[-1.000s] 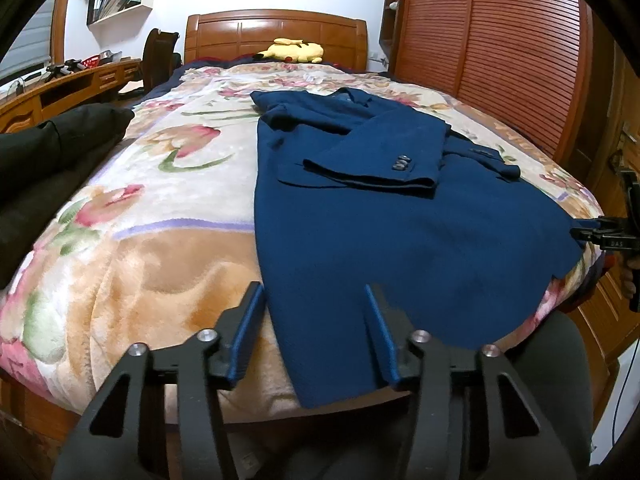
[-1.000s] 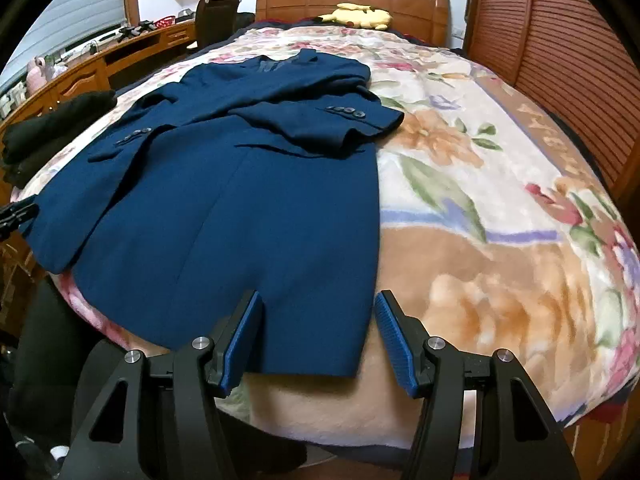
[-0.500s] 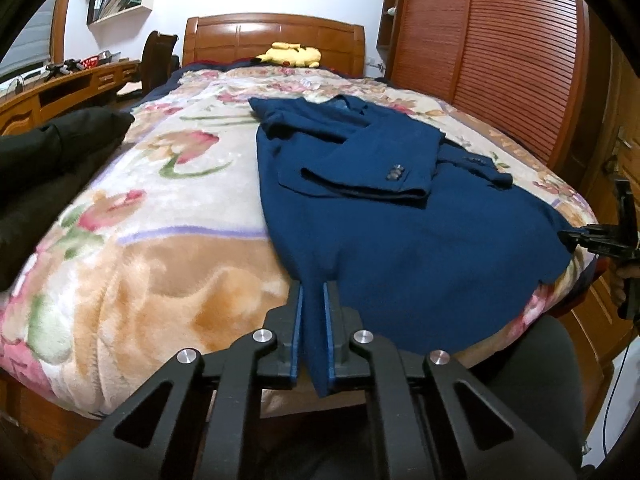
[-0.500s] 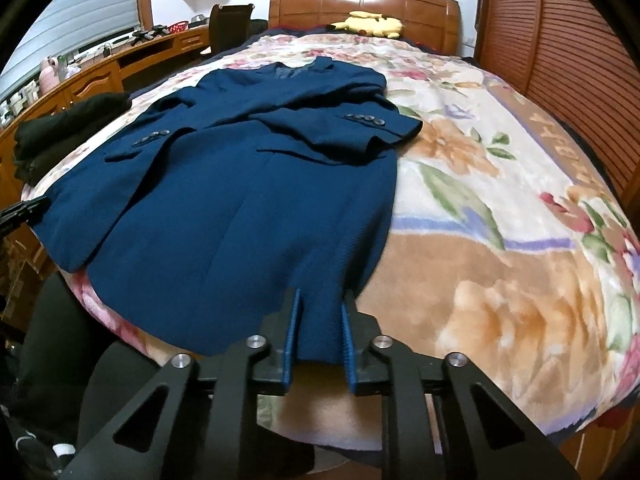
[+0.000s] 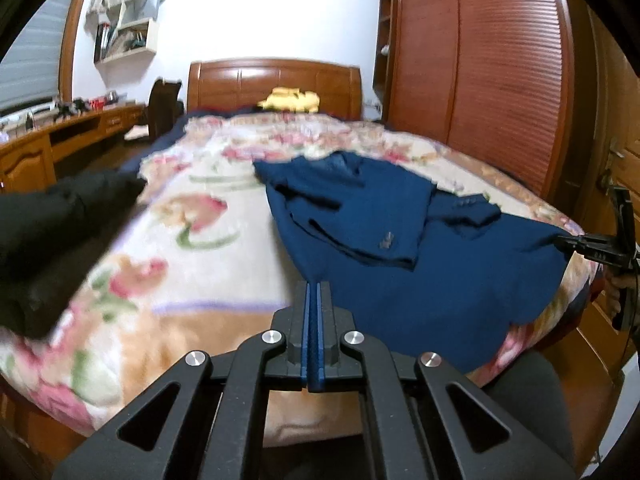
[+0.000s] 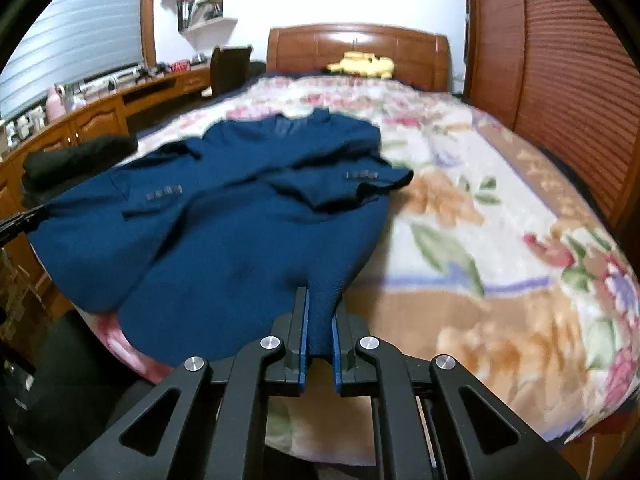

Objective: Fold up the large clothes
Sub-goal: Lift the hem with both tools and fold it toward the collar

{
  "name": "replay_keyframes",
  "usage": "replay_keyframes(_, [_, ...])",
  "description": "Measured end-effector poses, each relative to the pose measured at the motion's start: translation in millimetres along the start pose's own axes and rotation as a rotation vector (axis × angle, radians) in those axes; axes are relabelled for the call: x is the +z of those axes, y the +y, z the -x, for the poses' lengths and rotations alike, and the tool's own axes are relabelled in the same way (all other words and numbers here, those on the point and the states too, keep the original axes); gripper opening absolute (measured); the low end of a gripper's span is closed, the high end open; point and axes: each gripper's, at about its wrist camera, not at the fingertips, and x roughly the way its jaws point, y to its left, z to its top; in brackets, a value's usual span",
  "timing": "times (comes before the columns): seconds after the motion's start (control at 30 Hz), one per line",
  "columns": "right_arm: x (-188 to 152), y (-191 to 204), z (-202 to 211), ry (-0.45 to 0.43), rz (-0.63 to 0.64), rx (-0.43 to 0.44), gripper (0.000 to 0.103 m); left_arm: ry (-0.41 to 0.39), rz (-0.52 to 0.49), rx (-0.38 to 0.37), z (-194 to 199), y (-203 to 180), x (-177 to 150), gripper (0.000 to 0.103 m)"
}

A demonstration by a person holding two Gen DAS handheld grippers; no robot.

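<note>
A navy blue jacket [image 5: 400, 272] [image 6: 224, 240] lies on the flowered bed blanket [image 5: 192, 264] [image 6: 480, 240], collar toward the headboard and both sleeves folded across its front. My left gripper [image 5: 314, 292] is closing its last bit on the jacket's near hem corner; the pads press the cloth. My right gripper [image 6: 320, 300] is closing the same way on the other hem corner, with a thick fold of cloth between its pads. Each view shows the other gripper [image 5: 560, 242] [image 6: 40, 212] at the far hem corner. The hem is raised off the blanket.
A pile of black clothes [image 5: 52, 232] [image 6: 76, 158] sits at the bed's left side. A yellow plush toy [image 5: 290, 100] lies by the wooden headboard [image 5: 276, 80]. A long wooden desk [image 5: 60, 140] runs on the left, and a slatted wardrobe [image 5: 480, 60] stands on the right.
Both grippers went from wide open around the hem to shut on it. Both then rose and tilted up, lifting the hem off the blanket.
</note>
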Motion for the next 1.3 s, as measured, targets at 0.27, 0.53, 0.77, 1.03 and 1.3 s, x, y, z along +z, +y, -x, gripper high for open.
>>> replay_keyframes(0.27, [21.7,13.3,33.8,-0.121,0.021,0.009,0.008,-0.109,-0.045,0.005,29.3,-7.4,47.1,0.003])
replay_keyframes(0.53, [43.0,20.8,84.4,-0.258,0.048,0.016,0.008,-0.239,-0.133,0.036,67.6,-20.4,103.5,0.003])
replay_keyframes(0.77, [55.9,30.3,127.4,-0.353,0.097,0.004,0.008,-0.311,-0.156,0.063,96.8,-21.7,150.3,0.003])
replay_keyframes(1.03, [71.9,32.0,177.2,-0.469,0.126,-0.012,0.008,-0.458,-0.179,0.096,150.3,-27.9,189.3,0.0])
replay_keyframes(1.3, [83.0,52.7,139.4,-0.387,0.17,-0.073,0.007,-0.296,-0.175,0.147,99.6,-8.1,183.6,0.0])
